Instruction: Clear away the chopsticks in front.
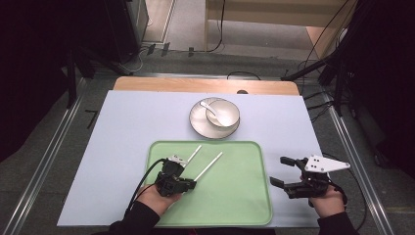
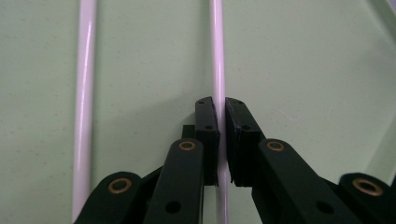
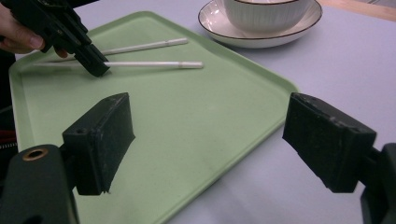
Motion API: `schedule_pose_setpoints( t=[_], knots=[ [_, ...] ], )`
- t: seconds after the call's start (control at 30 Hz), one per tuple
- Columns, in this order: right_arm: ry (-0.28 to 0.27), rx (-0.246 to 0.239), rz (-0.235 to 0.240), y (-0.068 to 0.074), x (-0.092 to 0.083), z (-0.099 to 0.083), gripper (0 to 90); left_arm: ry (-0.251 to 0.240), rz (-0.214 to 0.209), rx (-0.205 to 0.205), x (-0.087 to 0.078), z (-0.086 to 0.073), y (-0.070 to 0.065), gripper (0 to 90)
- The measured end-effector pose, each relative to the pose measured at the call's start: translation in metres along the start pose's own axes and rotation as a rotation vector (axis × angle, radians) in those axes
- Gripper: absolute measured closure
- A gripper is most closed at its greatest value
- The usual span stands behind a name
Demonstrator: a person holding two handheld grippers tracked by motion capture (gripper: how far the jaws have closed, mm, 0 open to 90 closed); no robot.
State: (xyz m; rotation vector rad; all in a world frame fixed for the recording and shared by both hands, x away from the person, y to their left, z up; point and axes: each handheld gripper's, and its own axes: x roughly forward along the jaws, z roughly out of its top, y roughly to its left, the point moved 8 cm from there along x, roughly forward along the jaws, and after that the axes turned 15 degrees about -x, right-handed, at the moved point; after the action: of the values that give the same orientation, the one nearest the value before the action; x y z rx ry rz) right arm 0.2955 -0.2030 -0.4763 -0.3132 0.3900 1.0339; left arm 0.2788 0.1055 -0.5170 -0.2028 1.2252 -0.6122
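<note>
A: Start with the high view. What sits where?

B: A green tray (image 1: 235, 196) takes the lower middle of the frame, on a pale mat. Two white chopsticks lie on its upper left part, nearly parallel. The left gripper (image 1: 188, 184) is low on the tray at the near end of the right chopstick (image 1: 209, 165); the left chopstick (image 1: 193, 153) lies just beside it. Above the tray, at centre, a bowl (image 1: 221, 112) with a spoon (image 1: 210, 109) stands on a saucer (image 1: 198, 123).

A: And the right gripper (image 1: 283, 171)?

B: At the lower right, off the tray's edge, jaws spread and holding nothing. My guess is it waits clear so the left one has room.

A: The left gripper view?

B: The jaws are pinched on the right chopstick (image 2: 218, 56), which runs up the middle of the frame between them. The left chopstick (image 2: 84, 112) lies free at the left. Gripping near one end probably lets the stick be lifted without disturbing its neighbour.

A: The right gripper view?

B: Its own jaws stand wide apart at the bottom. At the upper left, the left gripper (image 3: 95, 68) meets the nearer chopstick on the tray (image 3: 187, 121); the bowl (image 3: 264, 11) is at the top.
</note>
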Motion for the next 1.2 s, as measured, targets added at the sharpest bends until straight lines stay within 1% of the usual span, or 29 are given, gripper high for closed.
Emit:
schedule_pose_setpoints(
  t=[0.03, 0.07, 0.13, 0.33, 0.4, 0.5, 0.53, 0.6, 0.63, 0.67, 0.7, 0.73, 0.77, 0.8, 0.83, 0.87, 0.9, 1.0, 1.03, 1.07, 1.13, 1.2],
  knots=[
    [0.0, 0.0, 0.0, 0.0, 0.0, 0.0, 16.8, 0.003, -0.006, -0.006, 0.0, -0.001, -0.001, 84.8],
    [-0.001, 0.0, 0.001, 0.0, 0.0, 0.0, 16.8, 0.004, -0.005, 0.001, 0.0, -0.001, 0.0, 84.5],
    [0.001, 0.0, 0.002, 0.0, 0.001, 0.001, 16.8, 0.003, -0.011, 0.0, 0.0, -0.001, -0.001, 81.9],
    [0.001, -0.006, 0.007, 0.0, 0.003, 0.001, 16.8, 0.005, -0.028, 0.001, -0.002, -0.002, 0.0, 77.8],
    [0.001, -0.005, 0.007, 0.0, 0.002, 0.001, 16.8, 0.017, -0.047, 0.01, -0.003, -0.002, 0.001, 74.3],
    [0.0, -0.003, 0.008, 0.0, 0.002, 0.001, 16.8, 0.02, -0.059, 0.013, -0.005, -0.002, 0.001, 68.8],
    [0.0, -0.002, 0.007, 0.0, 0.002, 0.001, 16.8, 0.017, -0.07, 0.014, -0.007, -0.002, 0.0, 68.8],
    [-0.001, -0.002, 0.008, 0.0, 0.002, 0.001, 16.8, -0.002, -0.079, 0.032, -0.014, 0.0, -0.001, 64.9],
    [-0.001, -0.003, 0.008, -0.001, 0.002, 0.001, 16.8, -0.019, -0.092, 0.056, -0.022, 0.003, -0.001, 57.7],
    [-0.001, -0.003, 0.008, -0.001, 0.002, 0.001, 16.8, -0.019, -0.092, 0.056, -0.022, 0.003, -0.001, 52.1],
    [0.0, -0.003, 0.008, -0.001, 0.001, 0.001, 16.8, -0.024, -0.098, 0.068, -0.027, 0.004, -0.001, 52.1],
    [-0.001, -0.003, 0.007, -0.001, 0.001, 0.001, 16.8, -0.037, -0.105, 0.075, -0.032, 0.006, 0.0, 45.1],
    [-0.001, -0.003, 0.007, -0.001, 0.001, 0.001, 16.8, -0.052, -0.109, 0.093, -0.037, 0.008, 0.002, 45.1],
    [-0.003, -0.002, 0.006, -0.001, 0.001, 0.001, 16.8, -0.06, -0.11, 0.107, -0.042, 0.008, 0.005, 42.0],
    [-0.004, -0.002, 0.006, -0.001, 0.001, 0.001, 16.8, -0.075, -0.109, 0.111, -0.047, 0.01, 0.008, 36.9],
    [-0.004, -0.002, 0.006, -0.001, 0.001, 0.001, 16.8, -0.083, -0.114, 0.117, -0.053, 0.011, 0.011, 36.9],
    [-0.006, 0.0, 0.005, -0.001, 0.001, 0.001, 16.8, -0.094, -0.118, 0.113, -0.057, 0.011, 0.014, 35.0],
    [-0.01, 0.0, 0.003, -0.001, 0.0, 0.002, 16.8, -0.126, -0.117, 0.108, -0.071, 0.014, 0.026, 33.1],
    [-0.011, 0.0, 0.002, -0.002, 0.0, 0.002, 16.8, -0.141, -0.109, 0.11, -0.08, 0.015, 0.035, 31.9],
    [-0.011, 0.0, 0.002, -0.002, 0.0, 0.002, 16.8, -0.141, -0.109, 0.11, -0.08, 0.015, 0.035, 31.7],
    [-0.012, 0.001, 0.002, -0.002, 0.0, 0.002, 16.8, -0.162, -0.093, 0.11, -0.088, 0.015, 0.044, 30.9],
    [-0.012, 0.001, 0.003, -0.002, 0.0, 0.002, 16.8, -0.179, -0.083, 0.122, -0.095, 0.015, 0.052, 30.0]
  ],
)
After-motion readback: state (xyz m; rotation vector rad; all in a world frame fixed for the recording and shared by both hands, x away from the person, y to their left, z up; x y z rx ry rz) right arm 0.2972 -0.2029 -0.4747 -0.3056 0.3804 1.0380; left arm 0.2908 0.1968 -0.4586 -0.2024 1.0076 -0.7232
